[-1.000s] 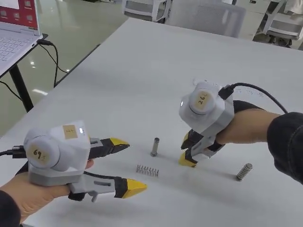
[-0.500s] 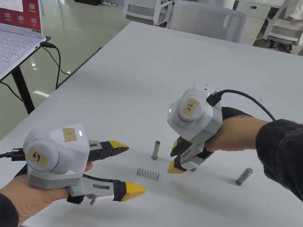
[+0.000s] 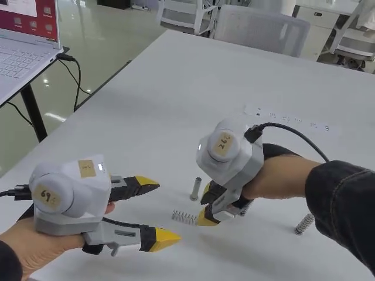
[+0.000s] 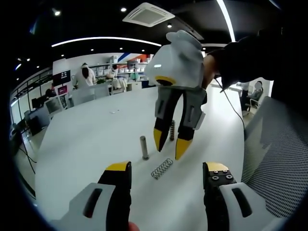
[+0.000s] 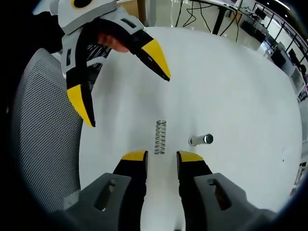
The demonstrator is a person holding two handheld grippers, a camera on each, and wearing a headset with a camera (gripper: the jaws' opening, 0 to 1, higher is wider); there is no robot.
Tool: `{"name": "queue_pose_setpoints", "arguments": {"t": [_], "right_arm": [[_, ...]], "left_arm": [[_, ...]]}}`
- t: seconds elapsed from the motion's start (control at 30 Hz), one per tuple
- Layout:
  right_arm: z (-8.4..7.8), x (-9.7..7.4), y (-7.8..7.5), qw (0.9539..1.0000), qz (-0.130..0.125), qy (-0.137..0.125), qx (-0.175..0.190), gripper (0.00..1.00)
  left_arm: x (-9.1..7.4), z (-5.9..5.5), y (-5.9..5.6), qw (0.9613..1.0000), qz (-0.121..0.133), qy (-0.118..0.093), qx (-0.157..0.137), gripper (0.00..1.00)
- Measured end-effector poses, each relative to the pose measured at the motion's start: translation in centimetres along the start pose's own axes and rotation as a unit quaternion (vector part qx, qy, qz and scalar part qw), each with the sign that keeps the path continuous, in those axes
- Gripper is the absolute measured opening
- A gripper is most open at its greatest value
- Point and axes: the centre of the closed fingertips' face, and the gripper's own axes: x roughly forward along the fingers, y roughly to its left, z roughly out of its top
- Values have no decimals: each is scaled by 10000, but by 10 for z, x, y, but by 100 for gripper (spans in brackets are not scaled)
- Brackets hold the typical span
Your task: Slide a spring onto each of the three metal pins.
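Where right gripper [image 5: 162, 158] flanks spring [image 5: 160, 137], pin [image 5: 201, 140] stands upright.

Bright even light, soft shadows, fisheye edges

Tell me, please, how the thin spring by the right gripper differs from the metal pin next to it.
The spring lies flat on the table; the pin stands upright. The spring is an open wire coil; the pin is a smooth cylinder. The spring lies straight ahead of the right gripper's open jaws; the pin stands off to one side. Both are grey metal and neither is gripped.
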Motion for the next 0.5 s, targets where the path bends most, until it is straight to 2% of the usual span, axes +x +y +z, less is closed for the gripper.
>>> {"name": "queue_pose_setpoints", "arguments": {"t": [0.5], "right_arm": [[-3,15,3,9999,49,122,21,22]], "left_arm": [[-2,-3,3,10000,54,23,0,58]]}}
